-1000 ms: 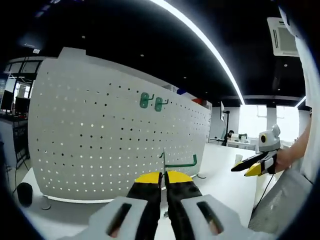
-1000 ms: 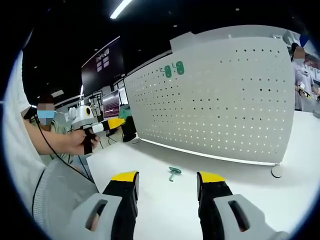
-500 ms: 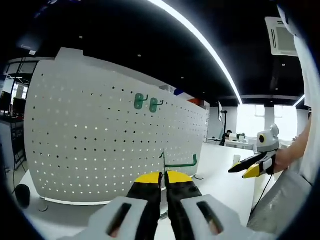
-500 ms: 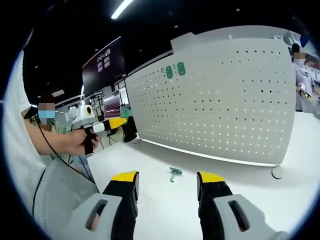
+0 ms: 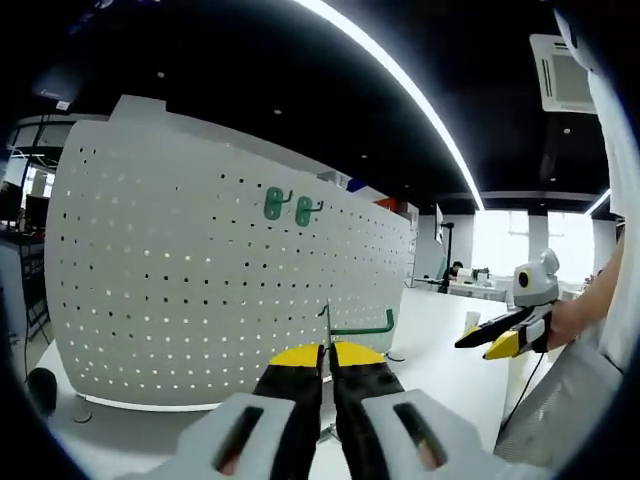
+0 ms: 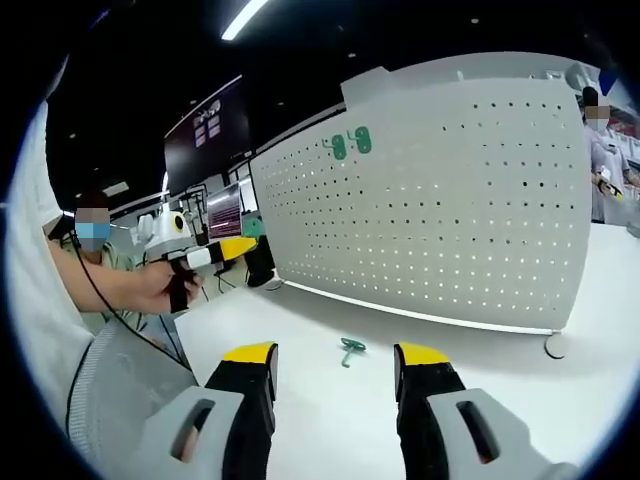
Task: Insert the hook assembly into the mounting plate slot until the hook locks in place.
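Left gripper (image 5: 326, 352) pinched on a green hook, right gripper (image 6: 338, 352) gaping over the table.

In the left gripper view's lower centre, the yellow-tipped jaws clamp a thin green wire hook (image 5: 362, 327), its L-shaped end pointing right, before the white perforated mounting plate (image 5: 180, 290), where 2 green hooks (image 5: 287, 206) hang (details too small). Another small green hook (image 6: 350, 348) lies on the smooth white table (image 6: 300, 330), between the right jaws' tips, apart from them.

White desk (image 6: 300, 330) surface, long ceiling strip light (image 5: 400, 70), white ceiling air-conditioning unit (image 5: 565, 75), bright windows (image 5: 500, 240) far off, dark wall screen (image 6: 205, 125), person in white coat (image 6: 605, 150) at the edge.
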